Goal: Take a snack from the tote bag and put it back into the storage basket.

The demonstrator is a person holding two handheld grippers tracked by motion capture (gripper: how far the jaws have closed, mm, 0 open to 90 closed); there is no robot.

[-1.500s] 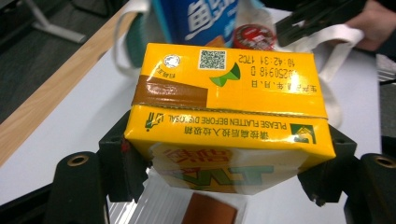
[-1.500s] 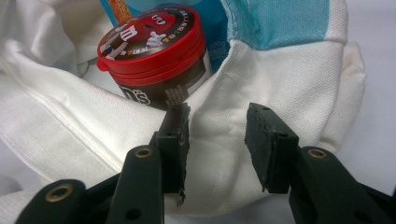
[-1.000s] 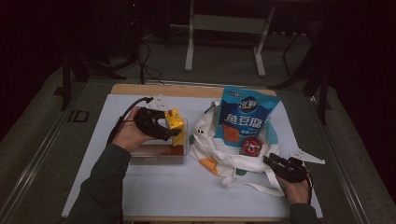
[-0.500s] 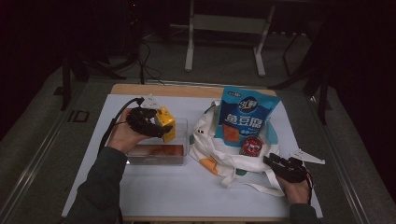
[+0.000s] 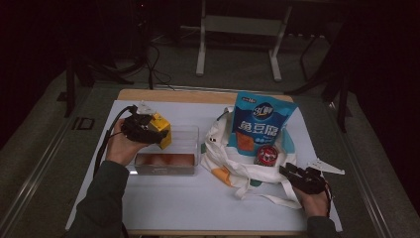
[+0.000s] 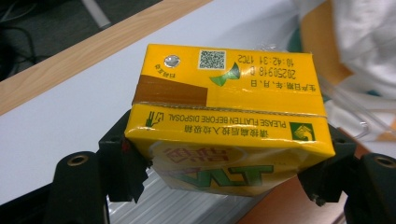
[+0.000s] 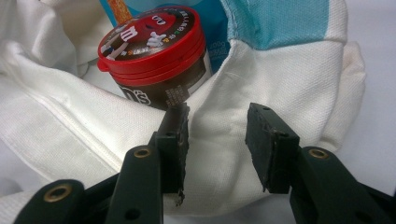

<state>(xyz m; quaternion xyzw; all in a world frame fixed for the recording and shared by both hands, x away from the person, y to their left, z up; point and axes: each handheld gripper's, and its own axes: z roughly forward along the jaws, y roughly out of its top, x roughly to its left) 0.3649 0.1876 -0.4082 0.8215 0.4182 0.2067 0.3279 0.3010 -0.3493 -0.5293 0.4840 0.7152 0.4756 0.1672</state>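
My left gripper (image 5: 151,130) is shut on a yellow drink carton (image 5: 162,131), held over the back left corner of a clear plastic box (image 5: 196,147). In the left gripper view both black jaws press on the sides of the carton (image 6: 224,116). At the right, a white tote bag (image 5: 223,158) lies on the table with a blue snack pouch (image 5: 260,121) and a red-lidded candy jar (image 5: 266,154) in its mouth. My right gripper (image 5: 289,172) stands open at the bag's near edge. Its jaws are apart over the white cloth (image 7: 219,154), just short of the jar (image 7: 154,56).
Something orange lies in the bottom of the clear box. A white mat (image 5: 198,203) covers the table, whose wooden edge (image 5: 173,95) shows at the back. The bag's straps (image 5: 267,198) trail toward the front right. Dark floor and a metal stand (image 5: 237,29) lie beyond.
My left hand has carried the yellow carton leftward, from over the middle of the clear box toward its left end. The right hand and bag have not moved.
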